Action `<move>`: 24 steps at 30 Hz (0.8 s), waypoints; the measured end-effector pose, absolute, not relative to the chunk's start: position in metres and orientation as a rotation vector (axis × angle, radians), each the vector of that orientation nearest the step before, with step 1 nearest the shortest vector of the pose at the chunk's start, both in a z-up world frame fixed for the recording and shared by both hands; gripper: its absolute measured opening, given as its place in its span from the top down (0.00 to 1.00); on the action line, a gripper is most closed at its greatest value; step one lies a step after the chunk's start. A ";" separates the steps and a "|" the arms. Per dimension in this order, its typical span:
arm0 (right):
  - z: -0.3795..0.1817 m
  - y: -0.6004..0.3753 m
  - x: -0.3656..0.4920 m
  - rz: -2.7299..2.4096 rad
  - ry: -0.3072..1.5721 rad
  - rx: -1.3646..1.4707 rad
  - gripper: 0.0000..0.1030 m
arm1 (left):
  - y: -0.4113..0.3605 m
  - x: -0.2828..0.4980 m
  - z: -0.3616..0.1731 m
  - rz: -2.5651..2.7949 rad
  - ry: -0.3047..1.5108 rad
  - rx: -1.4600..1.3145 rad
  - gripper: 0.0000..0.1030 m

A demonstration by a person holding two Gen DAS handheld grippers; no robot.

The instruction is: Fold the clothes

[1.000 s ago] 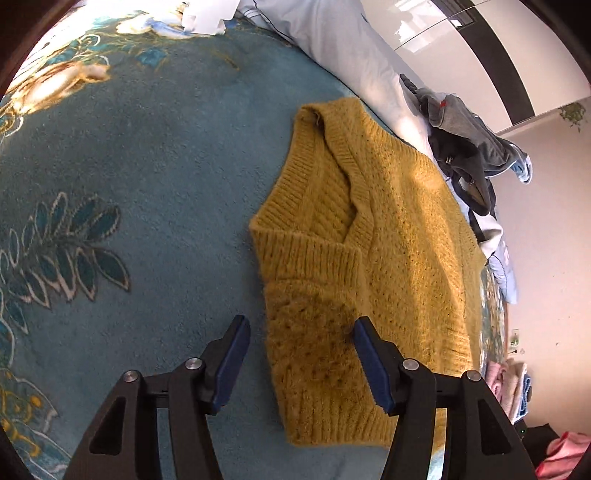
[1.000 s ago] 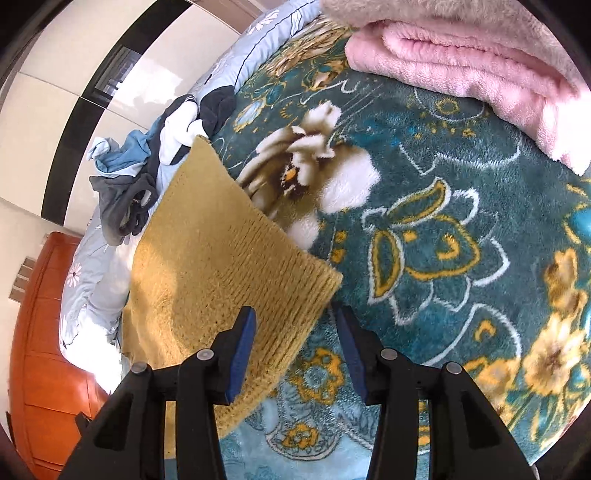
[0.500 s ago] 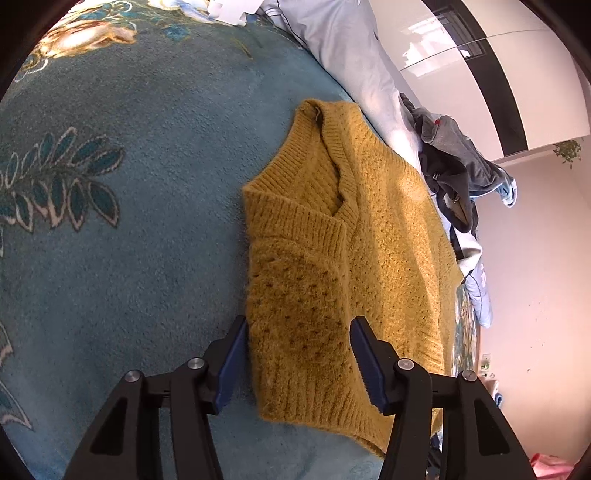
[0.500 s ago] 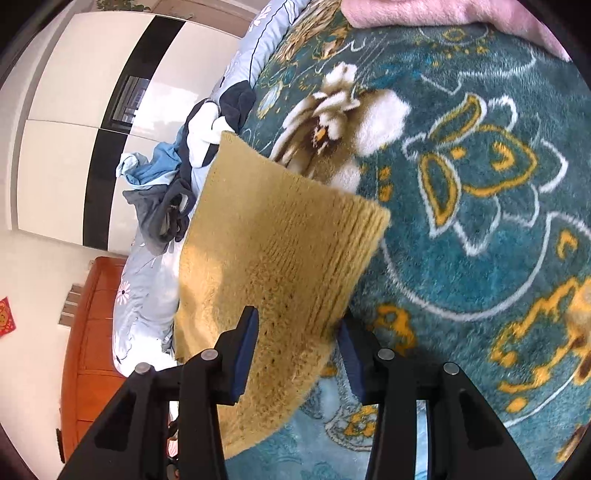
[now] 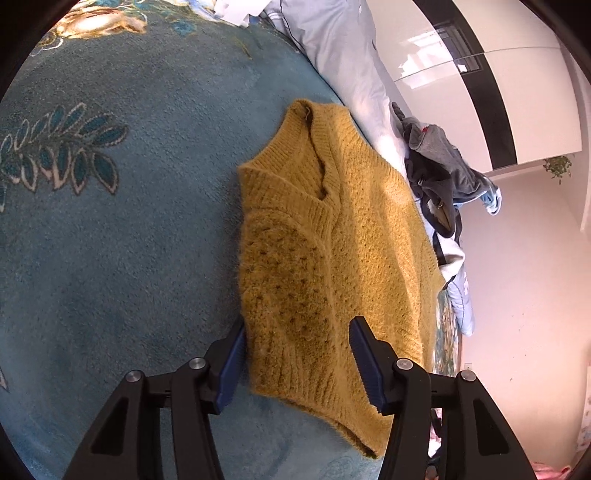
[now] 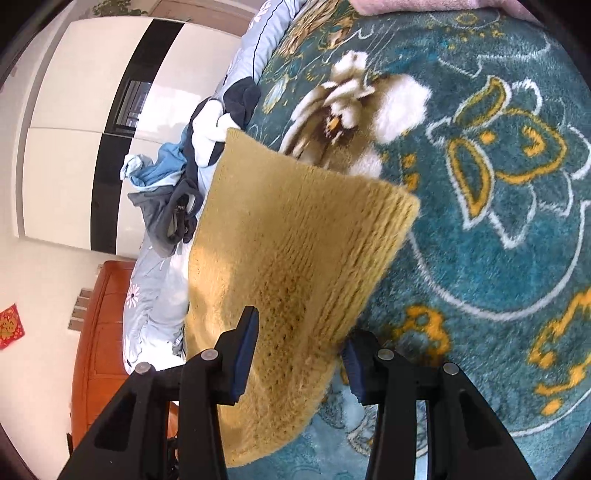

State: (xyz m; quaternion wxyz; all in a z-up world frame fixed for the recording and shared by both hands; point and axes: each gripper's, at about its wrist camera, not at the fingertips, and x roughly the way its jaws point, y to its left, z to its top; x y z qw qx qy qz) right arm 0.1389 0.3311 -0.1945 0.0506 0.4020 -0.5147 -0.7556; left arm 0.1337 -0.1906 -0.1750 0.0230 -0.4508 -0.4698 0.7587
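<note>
A mustard-yellow knit vest lies flat on a teal floral blanket, V-neck at the far end. My left gripper is open, its blue-padded fingers straddling the vest's near shoulder part, which has a folded layer on top. In the right wrist view the vest's ribbed hem end lies between the open fingers of my right gripper, over the patterned blanket.
A heap of grey, dark and blue clothes lies beyond the vest on a pale blue duvet; the heap also shows in the right wrist view. A pink blanket sits at the top edge. White wardrobe doors stand behind.
Both grippers have moved forward over the vest, so the fabric now lies deeper between the open fingers of each. The vest itself has not moved.
</note>
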 end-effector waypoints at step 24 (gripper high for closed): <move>-0.184 0.343 0.137 -2.265 -1.591 1.194 0.89 | -0.204 0.164 -0.212 2.127 -1.737 -1.413 0.63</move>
